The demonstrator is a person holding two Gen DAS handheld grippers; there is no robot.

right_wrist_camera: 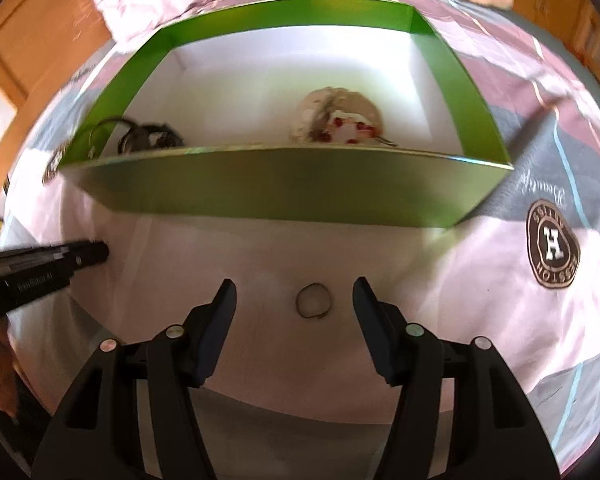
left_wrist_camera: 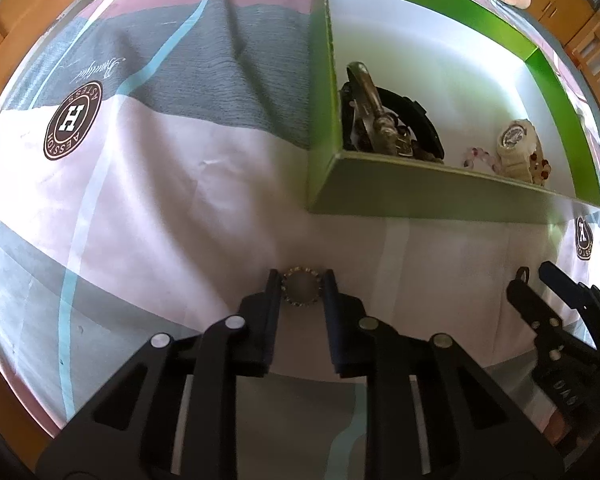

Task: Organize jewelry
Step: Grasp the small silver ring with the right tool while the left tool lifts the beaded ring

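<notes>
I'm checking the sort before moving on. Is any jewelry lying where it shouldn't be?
Yes. Two pieces lie on the bedsheet outside the green box: a beaded ring clamped by the left gripper, and a thin ring between the right gripper's open jaws. The watches are already inside.

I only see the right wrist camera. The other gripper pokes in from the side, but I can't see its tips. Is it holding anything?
Observer: Yes. The left gripper has its fingers pressed on both sides of a small beaded loop lying on the bedcloth.
Operator: What jewelry is already put away? It's all blurry for me.
Observer: A cream wristwatch sits inside the green box, with a pink bead bracelet right beside it.
</notes>
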